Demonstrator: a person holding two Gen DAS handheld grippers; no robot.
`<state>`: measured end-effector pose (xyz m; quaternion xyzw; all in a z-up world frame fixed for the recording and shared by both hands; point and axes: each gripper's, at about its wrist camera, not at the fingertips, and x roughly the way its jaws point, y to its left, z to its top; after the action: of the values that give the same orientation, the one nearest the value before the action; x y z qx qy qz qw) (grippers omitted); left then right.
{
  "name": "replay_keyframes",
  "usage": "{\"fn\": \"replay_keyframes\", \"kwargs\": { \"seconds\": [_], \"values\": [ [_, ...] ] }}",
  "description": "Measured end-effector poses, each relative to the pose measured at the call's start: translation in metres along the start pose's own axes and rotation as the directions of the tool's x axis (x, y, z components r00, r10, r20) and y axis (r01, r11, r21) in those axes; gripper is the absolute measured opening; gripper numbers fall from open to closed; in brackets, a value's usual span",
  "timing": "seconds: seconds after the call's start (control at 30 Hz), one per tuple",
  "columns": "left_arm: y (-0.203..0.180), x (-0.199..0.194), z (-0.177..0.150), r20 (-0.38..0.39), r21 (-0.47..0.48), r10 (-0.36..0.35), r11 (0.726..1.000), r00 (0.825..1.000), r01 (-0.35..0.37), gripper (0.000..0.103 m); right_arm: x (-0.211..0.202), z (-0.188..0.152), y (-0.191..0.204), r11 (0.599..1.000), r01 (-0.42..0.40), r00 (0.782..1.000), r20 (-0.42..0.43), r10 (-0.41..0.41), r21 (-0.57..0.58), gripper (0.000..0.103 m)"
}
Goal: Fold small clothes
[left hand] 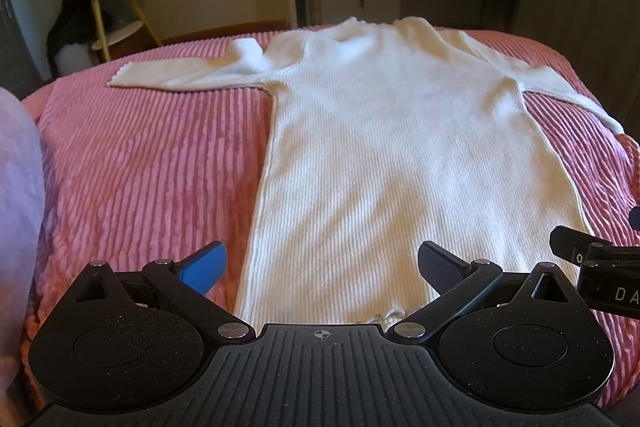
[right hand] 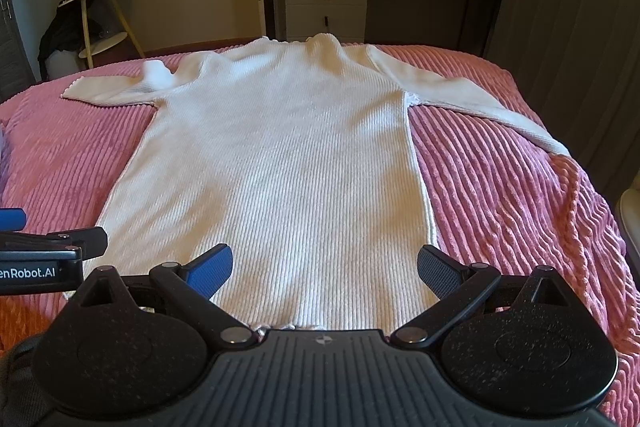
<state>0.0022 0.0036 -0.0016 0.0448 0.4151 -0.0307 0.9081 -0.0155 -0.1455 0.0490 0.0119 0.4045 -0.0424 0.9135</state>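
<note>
- Nearest, the left gripper and right gripper hover side by side over the garment's hem, jaws spread wide, holding nothing.
- A white ribbed knit long-sleeved garment lies flat on the pink ridged bedspread, collar farthest away.
- Risk: pinching the plush bedspread along with the hem, dragging both.
- Farther off, the left sleeve is bunched; folding over it likely traps a lump.
</note>
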Motion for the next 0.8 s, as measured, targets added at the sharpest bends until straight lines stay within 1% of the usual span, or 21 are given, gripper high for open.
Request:
{"fn": "replay_keyframes", "kwargs": {
  "seconds": [0.8],
  "values": [
    [0.0033, 0.0028, -0.0005, -0.009, -0.014, -0.004, 1.000, 1.000, 0.003, 0.103, 0.0020, -0.0004, 0.0012, 1.000, -0.003, 1.000, -0.001, 0.003, 0.013, 0.099]
  ]
}}
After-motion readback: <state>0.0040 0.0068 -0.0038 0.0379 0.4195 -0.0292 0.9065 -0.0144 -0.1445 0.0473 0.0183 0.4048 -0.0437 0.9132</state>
